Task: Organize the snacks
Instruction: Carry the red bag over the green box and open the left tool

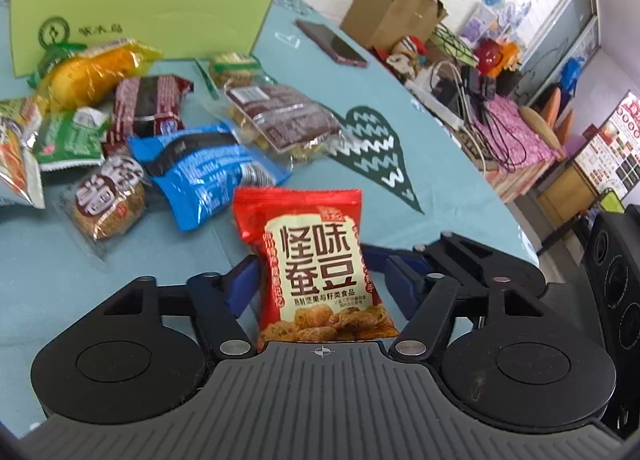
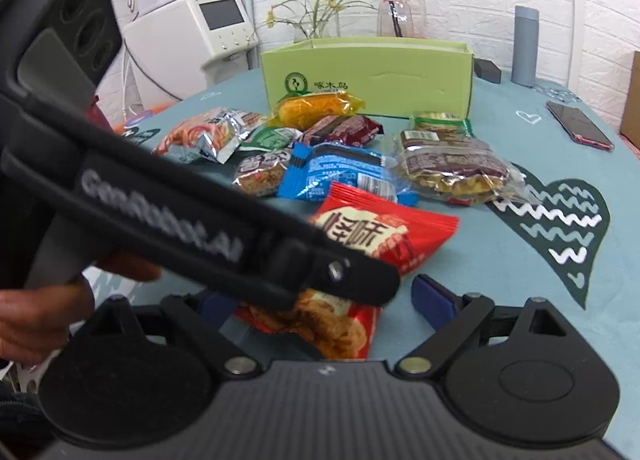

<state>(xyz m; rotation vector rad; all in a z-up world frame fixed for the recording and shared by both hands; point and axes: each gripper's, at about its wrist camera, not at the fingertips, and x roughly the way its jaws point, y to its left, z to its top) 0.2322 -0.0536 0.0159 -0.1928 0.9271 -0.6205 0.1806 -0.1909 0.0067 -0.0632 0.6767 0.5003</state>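
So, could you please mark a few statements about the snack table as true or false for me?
1. The left claw grips a red packet. True.
2. The phone lies inside the green box. False: it lies on the tablecloth, outside the box.
3. The right claw is clamped on the blue packet. False: that claw is open, and the blue packet lies in the pile on the table.
4. The green box stands beyond the loose snacks. True.
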